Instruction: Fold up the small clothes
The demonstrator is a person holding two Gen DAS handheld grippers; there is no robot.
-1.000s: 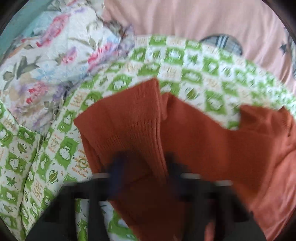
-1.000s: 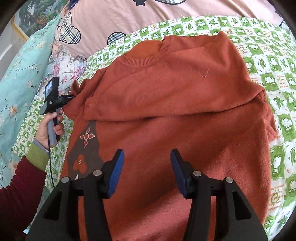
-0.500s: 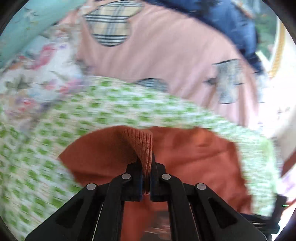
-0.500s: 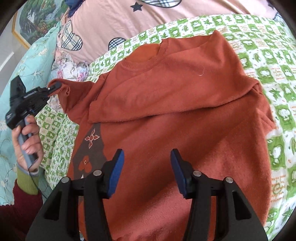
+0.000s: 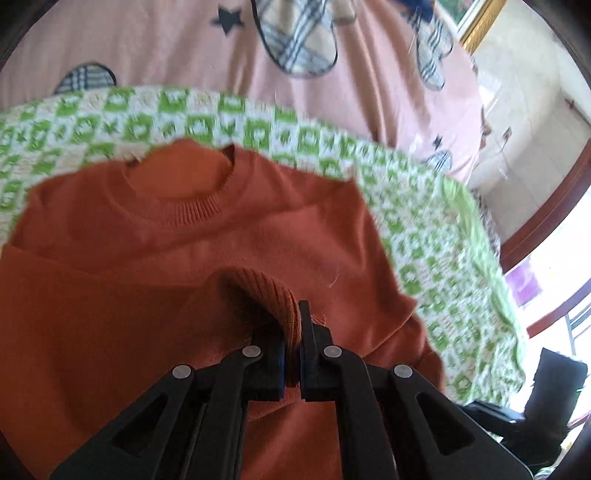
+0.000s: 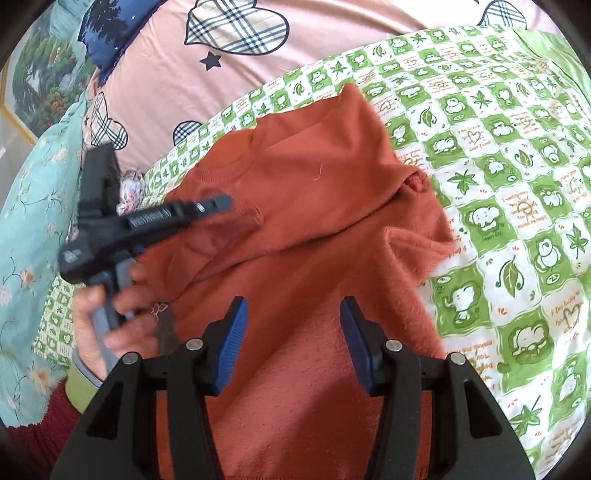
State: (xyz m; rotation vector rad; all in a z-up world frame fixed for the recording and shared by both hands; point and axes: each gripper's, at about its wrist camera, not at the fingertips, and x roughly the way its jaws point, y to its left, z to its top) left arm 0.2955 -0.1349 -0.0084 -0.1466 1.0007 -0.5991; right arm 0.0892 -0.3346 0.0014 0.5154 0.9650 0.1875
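A small rust-orange knit sweater point(image 6: 314, 206) lies on a green-and-white checked blanket point(image 6: 517, 155), its right sleeve folded across the chest. My left gripper point(image 5: 293, 354) is shut on the ribbed cuff point(image 5: 273, 291) of the left sleeve and holds it above the chest, below the neckline point(image 5: 184, 206). It also shows in the right wrist view point(image 6: 221, 203), held by a hand over the sweater's left side. My right gripper point(image 6: 291, 332) is open and empty above the sweater's lower body.
A pink bedsheet with plaid hearts point(image 6: 236, 26) lies behind the blanket. A teal floral quilt point(image 6: 26, 206) is bunched at the left. The blanket's right edge point(image 5: 491, 295) drops off toward a window and wall.
My left gripper closed on the sleeve cuff at the sweater's left, lifted it and carried it rightward over the chest. My right gripper stayed open over the lower body.
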